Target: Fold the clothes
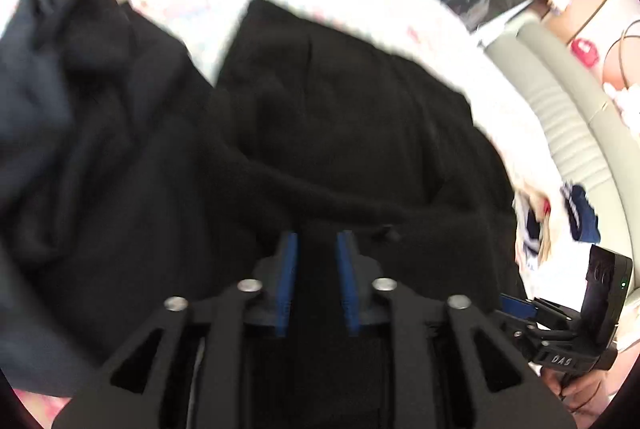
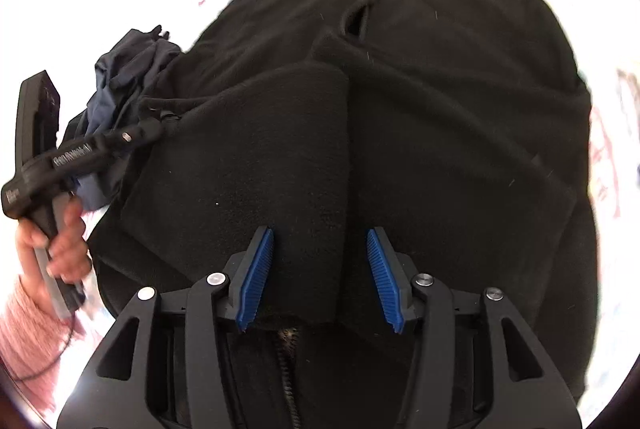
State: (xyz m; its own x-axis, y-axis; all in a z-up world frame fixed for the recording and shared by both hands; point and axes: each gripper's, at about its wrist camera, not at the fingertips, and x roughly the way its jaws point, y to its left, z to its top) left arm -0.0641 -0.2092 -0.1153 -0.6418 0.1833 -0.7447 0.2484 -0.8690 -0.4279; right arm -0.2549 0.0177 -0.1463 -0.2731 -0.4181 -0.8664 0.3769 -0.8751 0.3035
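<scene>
We count one black fleece (image 2: 400, 109), one navy garment (image 2: 120, 77) at its left edge, bright bedding (image 2: 608, 149) bare around both, two grippers, left gripper (image 1: 316, 241) parted and empty, right gripper (image 2: 320, 241) parted, not pinching the fleece fold between its jaws.

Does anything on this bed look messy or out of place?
Yes: a crumpled navy blue garment lies bunched beside the black fleece jacket, partly tucked under its edge. The jacket itself lies neatly, sleeves folded in; nothing looks spilled or damaged.

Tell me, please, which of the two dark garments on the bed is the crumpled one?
The navy garment, bunched in a heap at the black fleece jacket's left edge; the fleece lies spread flat with sleeves folded in.
</scene>
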